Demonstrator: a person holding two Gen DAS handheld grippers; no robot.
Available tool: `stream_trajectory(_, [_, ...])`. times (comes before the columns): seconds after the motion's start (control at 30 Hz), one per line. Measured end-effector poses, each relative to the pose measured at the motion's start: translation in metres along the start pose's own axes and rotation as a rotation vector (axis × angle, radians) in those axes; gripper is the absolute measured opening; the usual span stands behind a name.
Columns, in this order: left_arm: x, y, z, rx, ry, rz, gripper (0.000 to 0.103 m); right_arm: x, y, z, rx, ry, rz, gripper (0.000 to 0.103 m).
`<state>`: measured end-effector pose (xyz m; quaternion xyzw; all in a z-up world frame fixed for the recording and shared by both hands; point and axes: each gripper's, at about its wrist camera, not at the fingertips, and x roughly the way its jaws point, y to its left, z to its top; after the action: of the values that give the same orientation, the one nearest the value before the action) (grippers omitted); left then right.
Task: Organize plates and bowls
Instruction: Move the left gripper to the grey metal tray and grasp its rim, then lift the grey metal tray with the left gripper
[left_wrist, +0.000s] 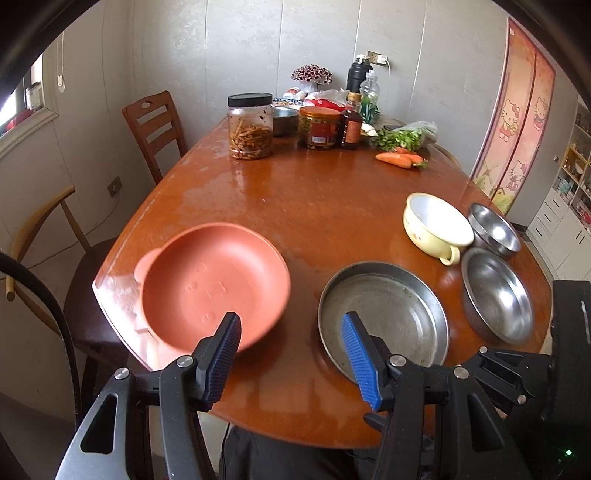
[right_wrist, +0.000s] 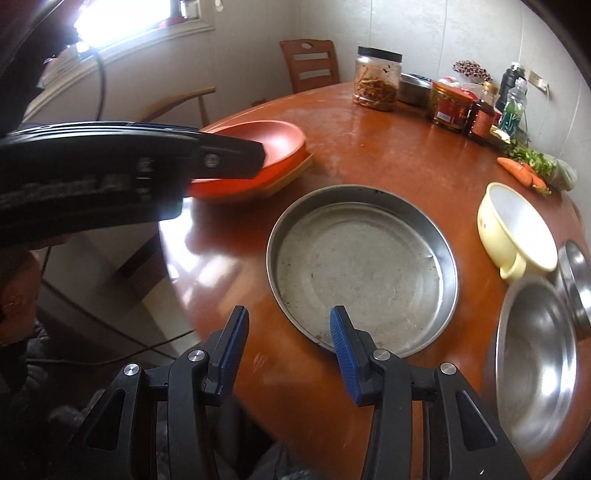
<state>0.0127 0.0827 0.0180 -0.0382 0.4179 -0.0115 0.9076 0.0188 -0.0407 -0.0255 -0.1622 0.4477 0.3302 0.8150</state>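
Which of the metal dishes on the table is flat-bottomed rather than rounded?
The wide steel pan nearest the table's front edge; the two steel bowls right of it are rounded.

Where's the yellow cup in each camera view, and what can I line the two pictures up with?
Left wrist view: yellow cup at right of centre, just left of two steel bowls.
Right wrist view: yellow cup at right edge, mid-height.
Shared landmark: the round steel pan, down-left of the cup in both.

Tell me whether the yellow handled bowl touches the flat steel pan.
Apart. The right wrist view shows bare table between the yellow handled bowl and the flat steel pan; the left wrist view agrees.
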Motion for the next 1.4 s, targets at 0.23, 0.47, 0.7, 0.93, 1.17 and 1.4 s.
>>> stream_trajectory(0.23, [-0.003,-0.007,-0.014,-0.002,0.015,0.005,0.057,-0.021,0.005,-0.021,0.002,-0.020,0.011,0.047])
stream_trajectory(0.47, [-0.005,-0.011,-0.017,-0.009,0.011,0.007,0.057,-0.056,-0.017,-0.029,0.108,-0.139,-0.021,0.055])
stream_trajectory(0.7, [0.008,-0.022,-0.020,-0.006,0.040,-0.009,0.057,-0.059,-0.047,-0.045,0.280,-0.150,-0.061,0.056])
stream_trajectory(0.93, [0.020,-0.026,-0.026,-0.025,0.066,-0.024,0.057,-0.042,-0.052,-0.045,0.341,-0.125,-0.058,0.056])
stream_trajectory(1.17, [0.032,-0.031,-0.028,-0.013,0.083,-0.030,0.057,-0.029,-0.053,-0.041,0.341,-0.130,-0.088,0.050])
stream_trajectory(1.4, [0.046,-0.033,-0.028,-0.028,0.108,-0.052,0.056,-0.020,-0.060,-0.035,0.362,-0.133,-0.115,0.050])
